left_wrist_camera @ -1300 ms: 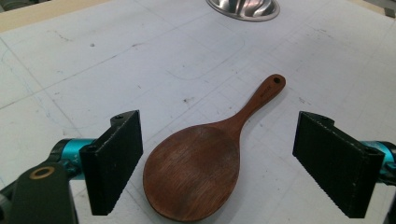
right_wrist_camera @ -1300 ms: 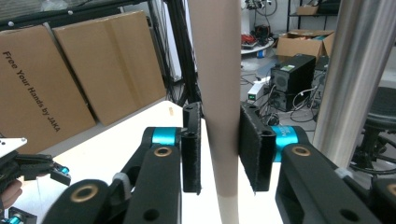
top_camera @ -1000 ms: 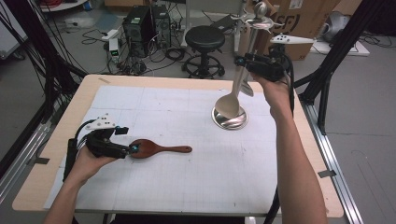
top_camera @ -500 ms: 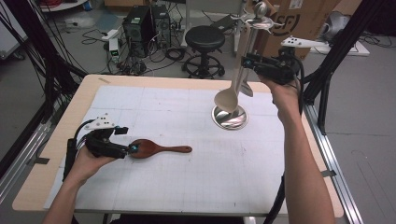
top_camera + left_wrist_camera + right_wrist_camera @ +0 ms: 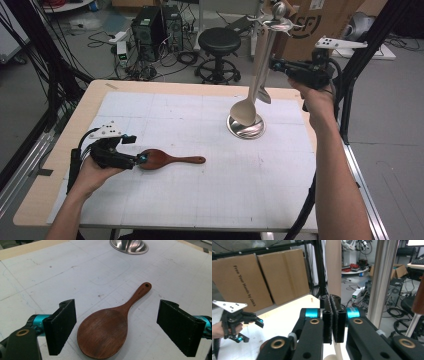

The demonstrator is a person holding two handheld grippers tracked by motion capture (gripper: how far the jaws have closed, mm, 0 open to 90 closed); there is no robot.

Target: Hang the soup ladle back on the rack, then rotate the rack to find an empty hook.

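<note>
White mat (image 5: pixel 200 200) | left claw (image 5: pixel 116 327) wide around wooden spoon (image 5: pixel 107 330) | right claw (image 5: pixel 333 320) clamps metal spoon (image 5: pixel 252 95) handle

wooden spoon (image 5: pixel 167 160): flat on the table (image 5: pixel 200 210), front left
metal stand (image 5: pixel 246 126): far right, well apart from it
metal spoon (image 5: pixel 255 92): hanging over the stand

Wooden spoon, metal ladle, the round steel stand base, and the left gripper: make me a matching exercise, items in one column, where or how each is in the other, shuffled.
Items:
1. wooden spoon
2. metal ladle
3. steel base
4. left gripper

States:
A. jaws wide apart, clamping nothing
B. standing on the mat under the ladle's bowl
C. lying flat on the mat
D. handle clamped in the right gripper

Pairs: 1-C, 2-D, 3-B, 4-A
</note>
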